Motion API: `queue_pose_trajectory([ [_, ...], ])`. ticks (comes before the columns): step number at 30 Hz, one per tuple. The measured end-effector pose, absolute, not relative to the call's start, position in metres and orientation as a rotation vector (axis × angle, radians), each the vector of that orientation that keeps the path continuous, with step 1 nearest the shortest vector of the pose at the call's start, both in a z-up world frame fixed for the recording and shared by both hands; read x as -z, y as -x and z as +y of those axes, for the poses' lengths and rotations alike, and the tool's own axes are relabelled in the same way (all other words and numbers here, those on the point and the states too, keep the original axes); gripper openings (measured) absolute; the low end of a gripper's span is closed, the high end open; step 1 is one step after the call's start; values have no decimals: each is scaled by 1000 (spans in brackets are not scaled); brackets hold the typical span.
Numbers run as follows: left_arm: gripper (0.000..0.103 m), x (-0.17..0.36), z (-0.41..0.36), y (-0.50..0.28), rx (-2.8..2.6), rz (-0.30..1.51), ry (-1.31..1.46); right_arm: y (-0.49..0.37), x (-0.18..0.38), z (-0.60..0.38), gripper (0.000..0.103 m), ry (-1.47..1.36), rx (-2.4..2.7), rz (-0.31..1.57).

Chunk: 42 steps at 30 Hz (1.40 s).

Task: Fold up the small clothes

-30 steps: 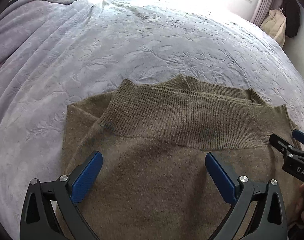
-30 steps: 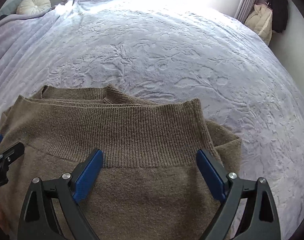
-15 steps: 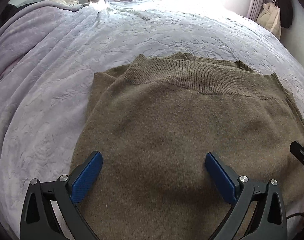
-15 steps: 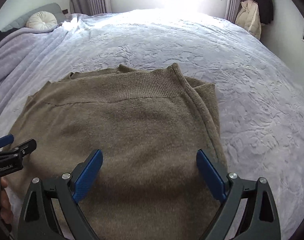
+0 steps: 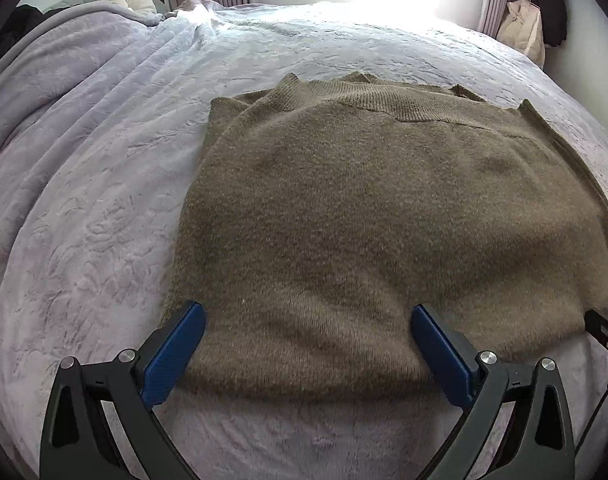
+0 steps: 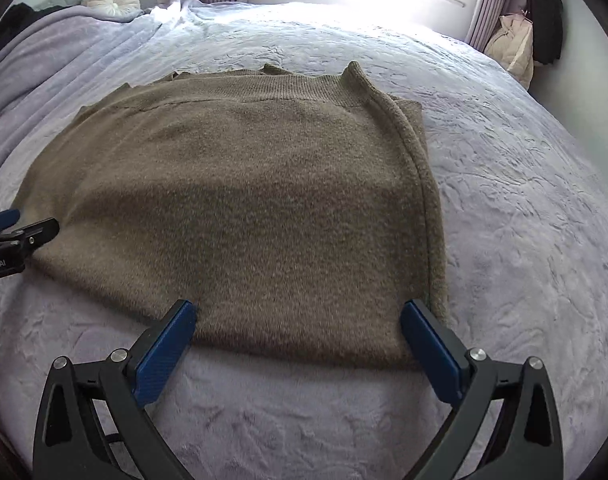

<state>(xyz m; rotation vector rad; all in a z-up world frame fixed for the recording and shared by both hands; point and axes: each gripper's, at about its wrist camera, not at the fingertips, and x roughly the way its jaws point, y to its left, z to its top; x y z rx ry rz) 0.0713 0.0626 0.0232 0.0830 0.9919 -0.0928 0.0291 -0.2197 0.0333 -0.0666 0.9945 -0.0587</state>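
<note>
Left wrist view, left tool spread wide, low over sweater hem

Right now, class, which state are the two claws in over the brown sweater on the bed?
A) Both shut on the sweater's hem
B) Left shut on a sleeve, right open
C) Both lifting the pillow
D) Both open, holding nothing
D: the left claw and the right claw are spread wide at the near edge of the sweater, which lies folded on the bedspread with nothing pinched.

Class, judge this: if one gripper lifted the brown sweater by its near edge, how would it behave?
The brown sweater would probably droop, being soft knit lying limp in layers. The fold would likely fall open. It probably drags on the plush bedspread.
</note>
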Motion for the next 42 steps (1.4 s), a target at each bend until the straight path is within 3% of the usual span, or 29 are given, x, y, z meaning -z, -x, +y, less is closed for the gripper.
queue_pose_trajectory([
  [8,103,-56,105,-72,42,913,-33,-18,-72,-205,102,121,25,939],
  [15,103,-24,154,-149,207,1116,325,-57,-99,-192,102,100,18,908],
  [25,103,-9,123,-192,336,1185,231,-121,-80,-153,102,183,-24,960],
  [31,103,-3,106,-187,339,1149,142,-199,-34,-131,103,162,-57,1140],
  [35,102,-5,107,-193,332,1151,174,-203,-30,-129,103,158,-56,1091],
  [37,76,-10,102,-193,346,1141,173,-198,-30,-132,103,159,-69,1072],
  [39,41,-19,95,-192,354,1135,185,-192,-29,-134,103,167,-83,1050],
  [41,24,-26,91,-191,323,1122,165,-187,-29,-135,103,164,-86,1030],
  [42,23,-29,89,-190,311,1119,155,-187,-28,-137,103,165,-87,1019],
])
